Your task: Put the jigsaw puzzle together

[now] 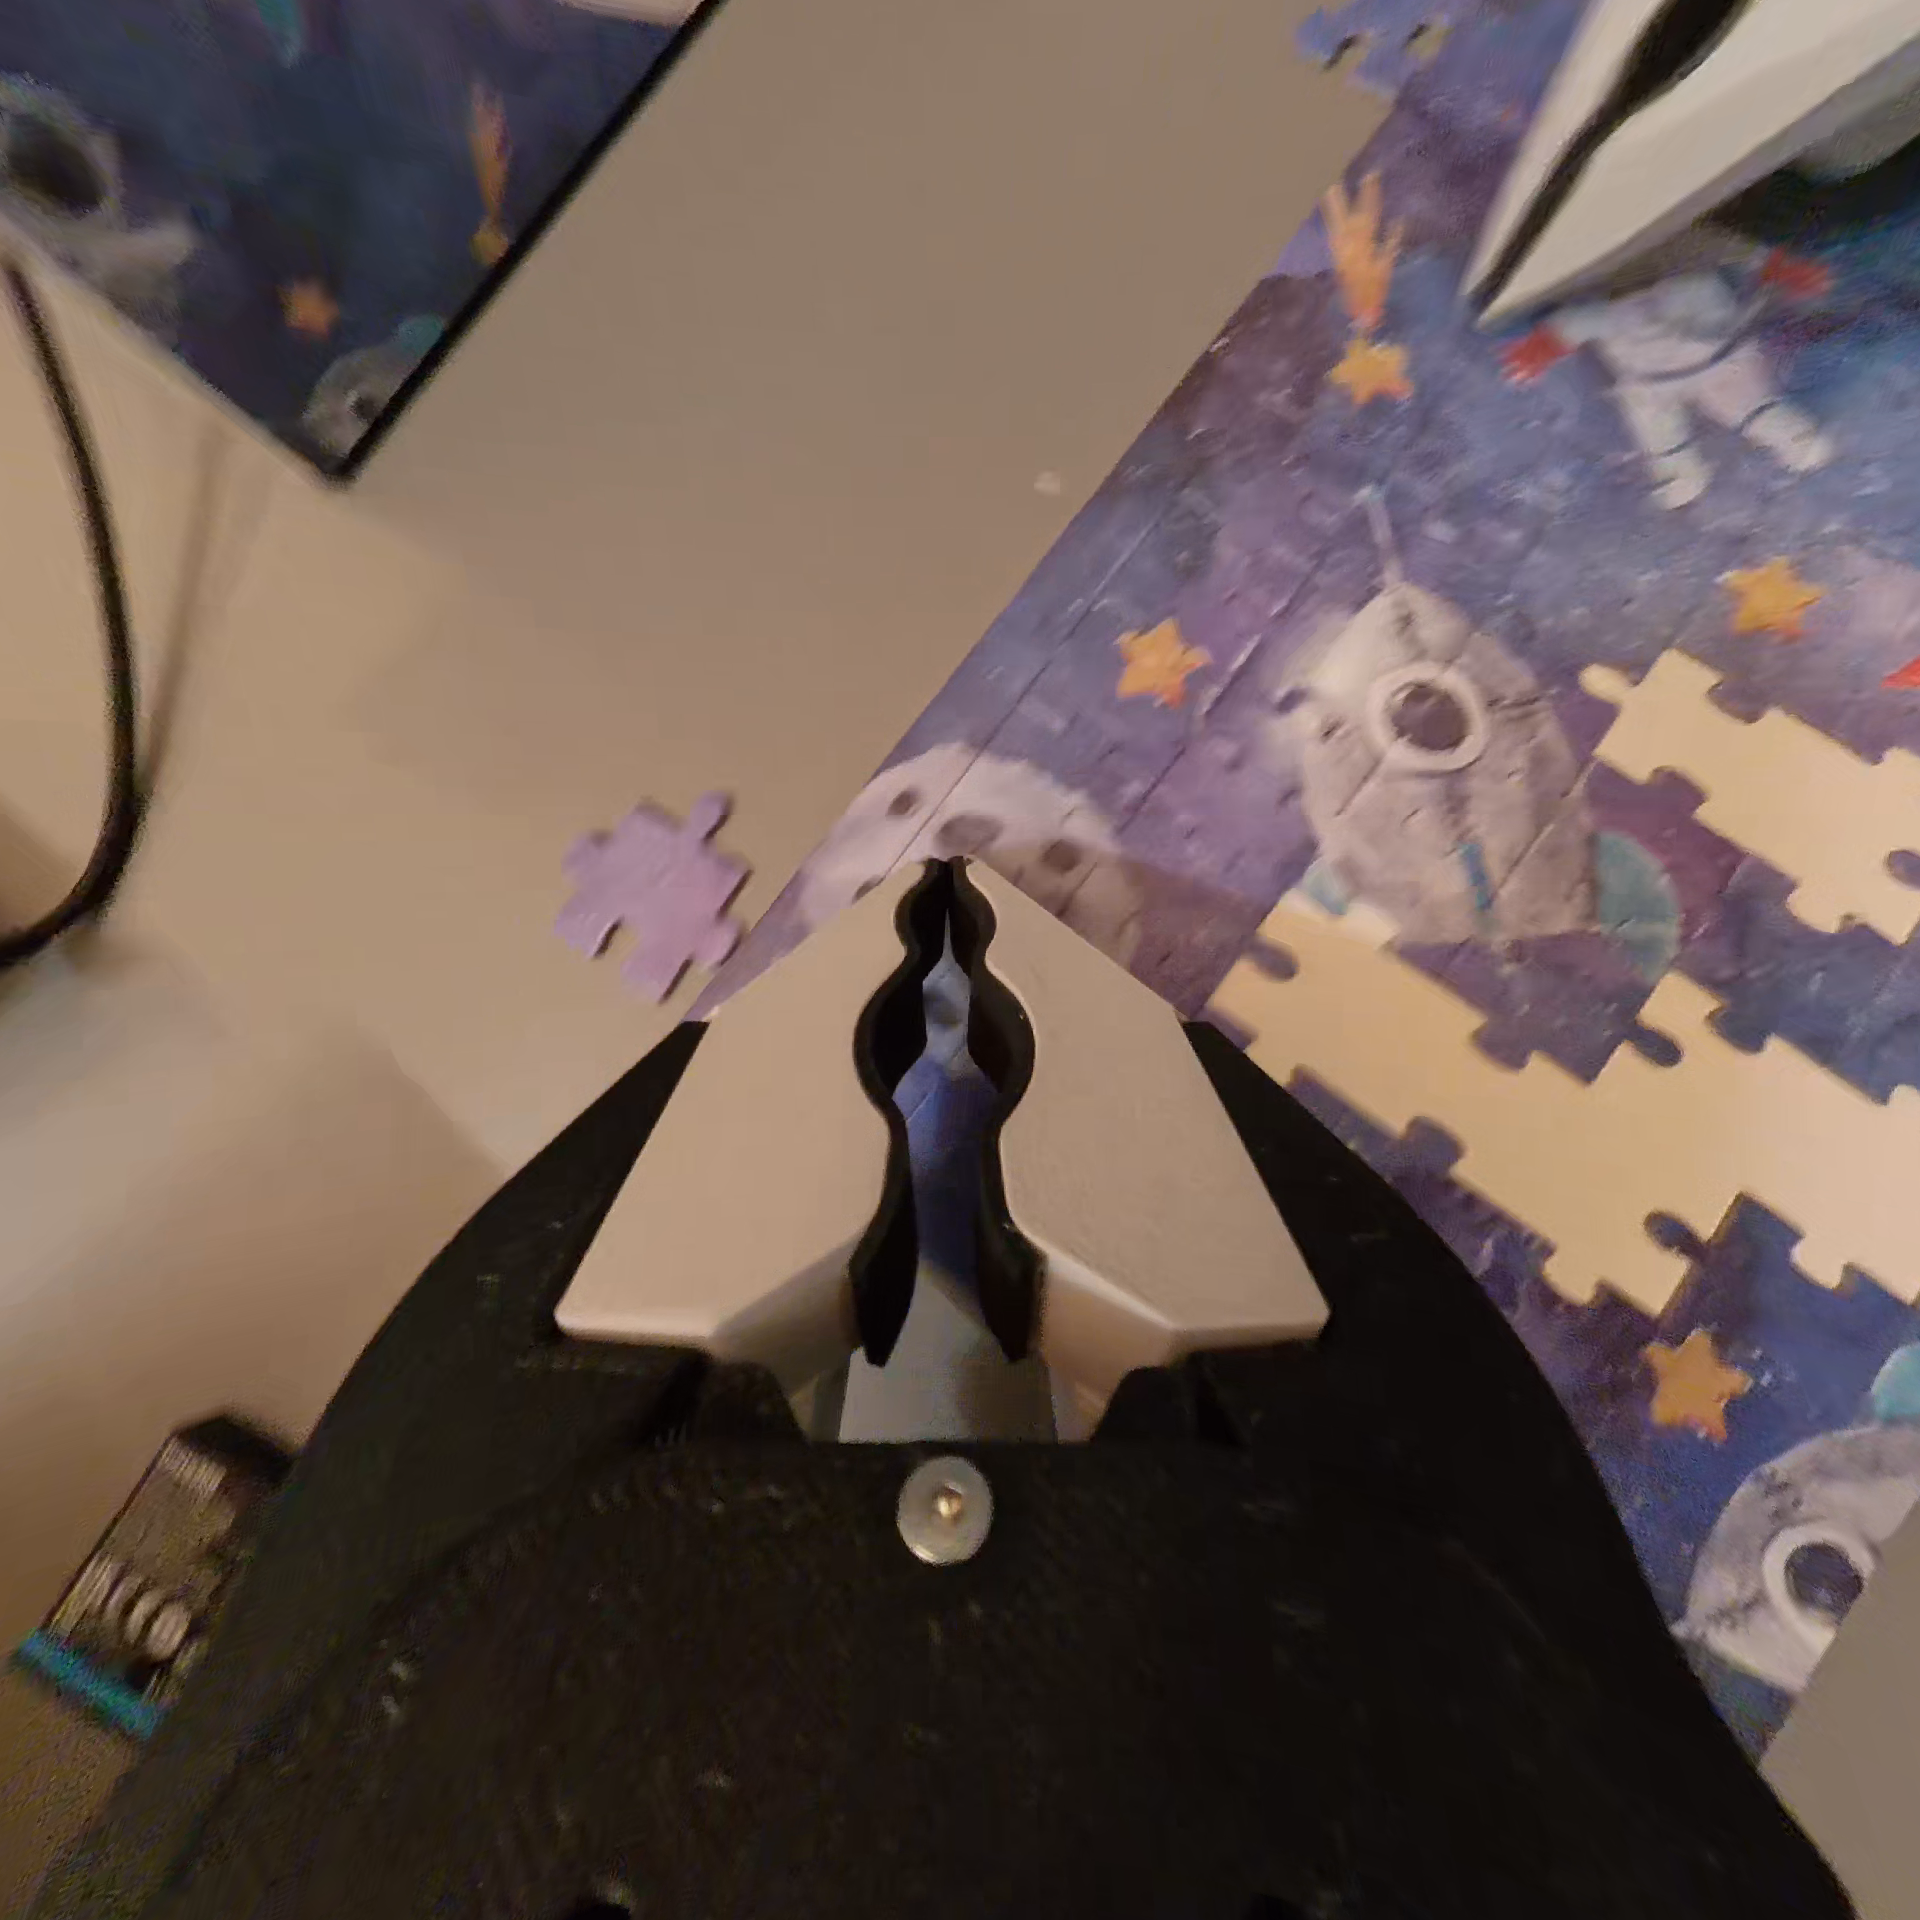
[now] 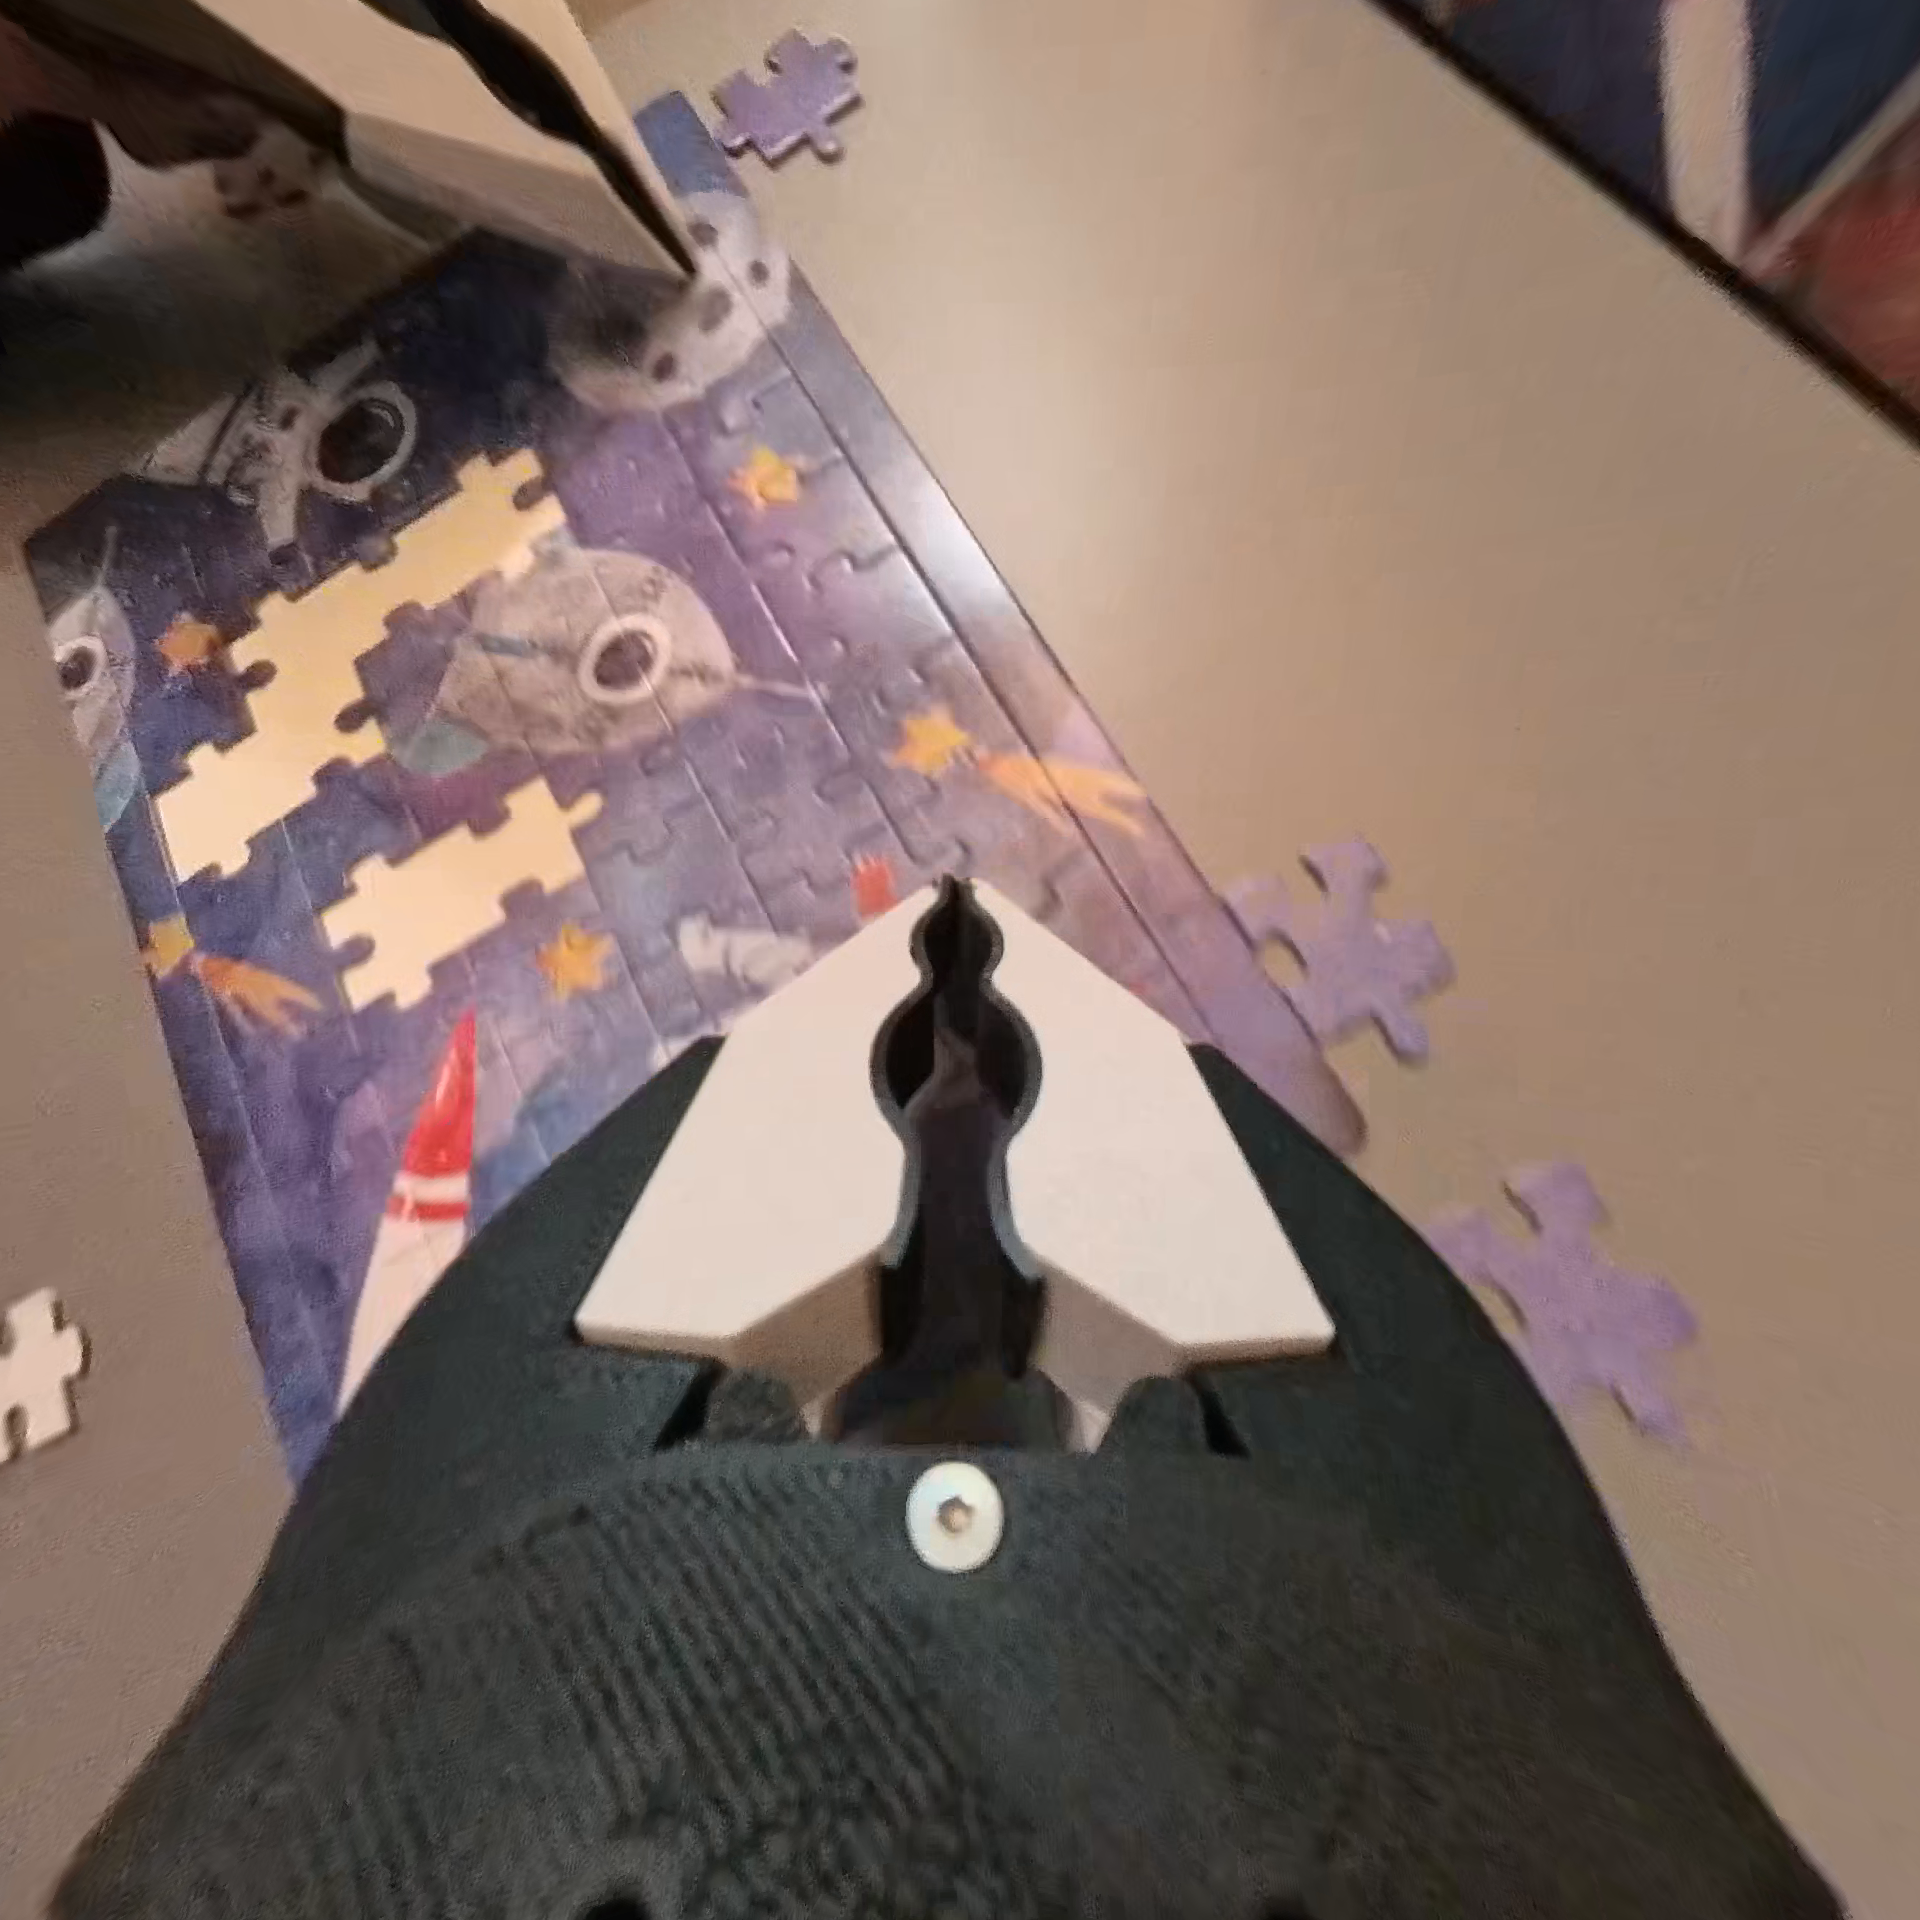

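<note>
The jigsaw puzzle [image 1: 1351, 644] lies flat on the beige counter [image 1: 831, 364], a space picture of purple sky, stars, an astronaut and grey rockets, mostly joined up but with jagged pale gaps in its middle where the counter shows through. The left tongs [image 1: 948, 864] are pressed together with nothing between them, their tips down at the puzzle's near edge on the cratered grey moon; whether they touch it is hard to tell. Just beside that edge of the puzzle, off its border, lies one loose purple piece [image 1: 657, 896], blurred. The right tongs [image 2: 954, 885] are also pressed together and hold nothing, hanging over the puzzle's far part near the astronaut, and in the left wrist view only their pale tip shows, cut off by the frame. Beside the puzzle's long straight edge, in the right wrist view, lie two more purple pieces: one [image 2: 1340, 951] touching or almost touching the border, the other [image 2: 1569, 1299] a little farther out, both smeared by motion. On the puzzle's other side a pale piece [image 2: 36, 1371] lies face down, cut by the frame edge. The puzzle's box lid [image 1: 312, 208], printed with the same picture, lies well apart from the puzzle and is only partly in view. A black cable [image 1: 109, 623] and a small dark device [image 1: 145, 1590] sit farther from the puzzle, too blurred to identify.
</note>
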